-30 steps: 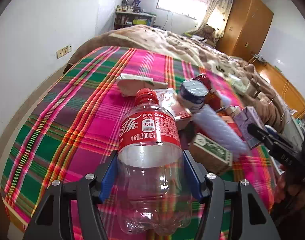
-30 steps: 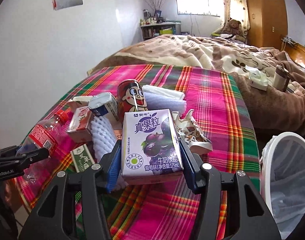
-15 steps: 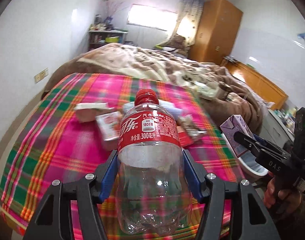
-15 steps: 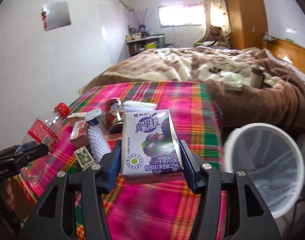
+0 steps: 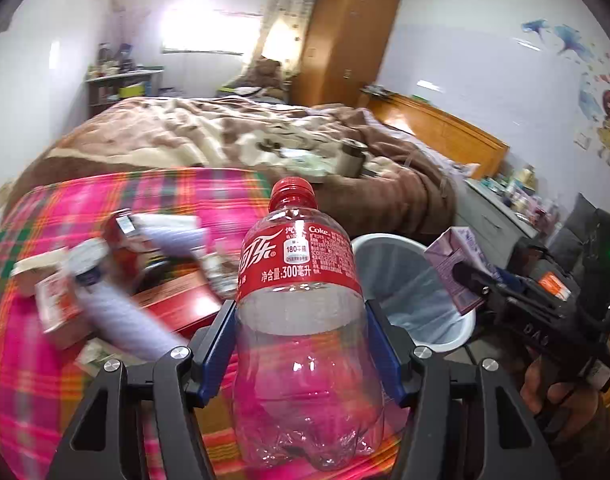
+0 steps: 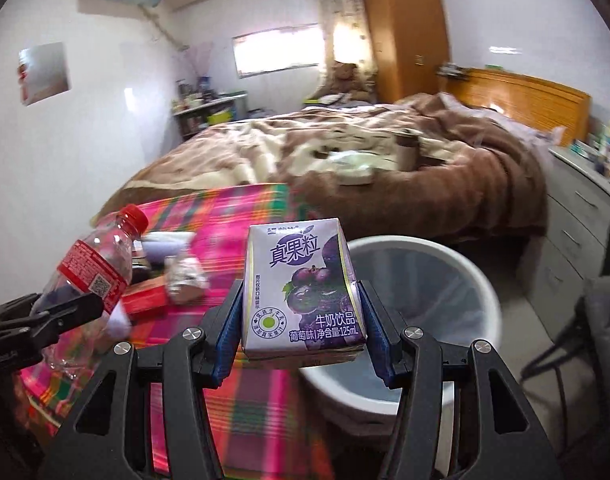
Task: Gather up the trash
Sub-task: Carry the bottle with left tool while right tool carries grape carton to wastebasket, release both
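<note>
Left wrist: bin (image 5: 413, 292) behind bottle (image 5: 301, 304)

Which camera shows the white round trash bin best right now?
The right wrist view: the white round trash bin shows its wide rim and lined inside behind the purple milk carton. The left wrist view shows it partly hidden behind the clear cola bottle.

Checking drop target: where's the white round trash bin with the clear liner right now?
The white round trash bin stands on the floor off the right edge of the pink plaid bedspread, just behind the purple milk carton in the right gripper.
</note>
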The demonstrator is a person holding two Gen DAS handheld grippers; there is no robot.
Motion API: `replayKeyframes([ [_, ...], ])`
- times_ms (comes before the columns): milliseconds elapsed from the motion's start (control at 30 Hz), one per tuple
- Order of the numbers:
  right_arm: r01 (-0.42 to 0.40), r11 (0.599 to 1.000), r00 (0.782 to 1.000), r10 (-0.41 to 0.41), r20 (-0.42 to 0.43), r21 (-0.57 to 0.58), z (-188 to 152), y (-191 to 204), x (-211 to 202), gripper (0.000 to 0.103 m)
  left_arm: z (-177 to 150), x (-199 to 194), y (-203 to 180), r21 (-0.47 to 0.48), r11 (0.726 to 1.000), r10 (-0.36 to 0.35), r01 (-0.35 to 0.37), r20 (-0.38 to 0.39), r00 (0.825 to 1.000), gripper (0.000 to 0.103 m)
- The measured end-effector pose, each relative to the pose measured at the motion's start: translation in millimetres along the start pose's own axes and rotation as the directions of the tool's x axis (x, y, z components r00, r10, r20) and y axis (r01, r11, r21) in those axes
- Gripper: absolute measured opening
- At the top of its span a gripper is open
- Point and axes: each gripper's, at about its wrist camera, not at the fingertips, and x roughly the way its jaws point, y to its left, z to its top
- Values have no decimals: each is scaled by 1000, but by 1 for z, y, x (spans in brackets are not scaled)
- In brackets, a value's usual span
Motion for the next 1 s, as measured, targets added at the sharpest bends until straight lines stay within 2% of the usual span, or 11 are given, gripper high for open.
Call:
replayKeyframes([
  [267, 91, 994, 995, -89, -35, 68, 0, -48, 14, 56, 11, 48, -65, 98, 988, -113, 117, -44, 993, 62],
  [400, 111, 990, 993, -106, -61, 91, -2, -65, 21, 56, 13, 71, -87, 113, 981, -148, 157, -87, 985, 62],
  [667, 154, 982, 984, -142, -112, 112, -6, -92, 37, 56, 18, 111, -116, 130, 977, -152, 170, -138, 979, 63],
  [867, 173, 978, 977, -156, -146, 114, -7, -107, 43, 56, 17, 137, -126, 153, 977, -122, 151, -182, 976, 63],
  [967, 161, 981, 976, -142, -168, 108, -8, -110, 46, 56, 18, 136, -124, 146, 974, -151, 175, -161, 975, 64],
  [1000, 162, 981, 975, -142, -173, 104, -7, -110, 48, 56, 19, 134, -125, 149, 974, -150, 173, -152, 977, 69],
])
